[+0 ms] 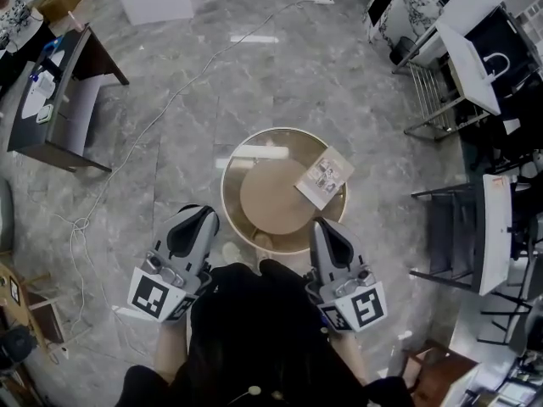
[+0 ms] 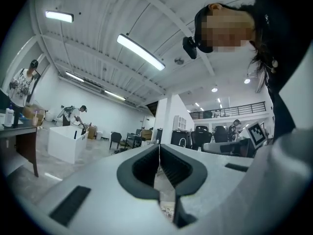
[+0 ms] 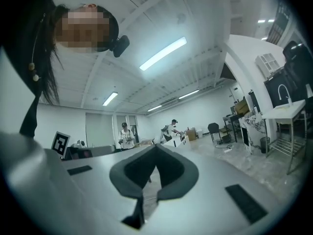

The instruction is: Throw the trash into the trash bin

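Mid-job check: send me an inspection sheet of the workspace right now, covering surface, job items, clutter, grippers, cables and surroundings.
Surface: grey marble floor; no table in use.
Job's things: round trash bin; a flat printed packet lies inside it by the right rim.
Clutter: nothing seen.
Grippers: left gripper and right gripper both shut and empty, held level near the bin's near edge.
Cables: white cable snakes across the floor left of the bin.
Surroundings: dark desk at left, black chairs at right.
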`<state>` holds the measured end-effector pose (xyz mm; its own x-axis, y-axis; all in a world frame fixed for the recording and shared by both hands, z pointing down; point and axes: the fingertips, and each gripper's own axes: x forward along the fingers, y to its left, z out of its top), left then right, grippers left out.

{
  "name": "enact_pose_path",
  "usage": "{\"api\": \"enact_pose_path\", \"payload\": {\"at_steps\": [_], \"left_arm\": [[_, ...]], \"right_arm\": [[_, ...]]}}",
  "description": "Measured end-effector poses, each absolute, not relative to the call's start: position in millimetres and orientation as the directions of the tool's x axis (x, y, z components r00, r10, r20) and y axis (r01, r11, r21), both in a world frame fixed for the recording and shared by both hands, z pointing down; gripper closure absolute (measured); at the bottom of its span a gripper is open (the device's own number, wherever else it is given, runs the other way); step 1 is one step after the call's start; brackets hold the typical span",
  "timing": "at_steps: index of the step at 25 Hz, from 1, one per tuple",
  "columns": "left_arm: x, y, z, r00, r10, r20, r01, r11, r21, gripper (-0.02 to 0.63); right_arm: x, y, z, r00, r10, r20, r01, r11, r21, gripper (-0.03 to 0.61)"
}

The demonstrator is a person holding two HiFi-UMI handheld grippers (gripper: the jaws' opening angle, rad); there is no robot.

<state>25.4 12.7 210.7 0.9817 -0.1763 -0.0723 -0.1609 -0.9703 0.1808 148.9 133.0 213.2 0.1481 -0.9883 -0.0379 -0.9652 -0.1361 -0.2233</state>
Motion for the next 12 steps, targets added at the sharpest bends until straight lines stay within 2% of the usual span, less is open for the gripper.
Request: {"api": "enact_pose_path", "payload": {"at_steps": [12], "left_arm": [[32,28,203,0.978,-0.176,-0.109,-0.148,-0.963,0.225,0.604]], "right_arm": [[156,145,223,0.164,-0.986,0.012,-0.968,-0.164,-0.191,0.577]]}}
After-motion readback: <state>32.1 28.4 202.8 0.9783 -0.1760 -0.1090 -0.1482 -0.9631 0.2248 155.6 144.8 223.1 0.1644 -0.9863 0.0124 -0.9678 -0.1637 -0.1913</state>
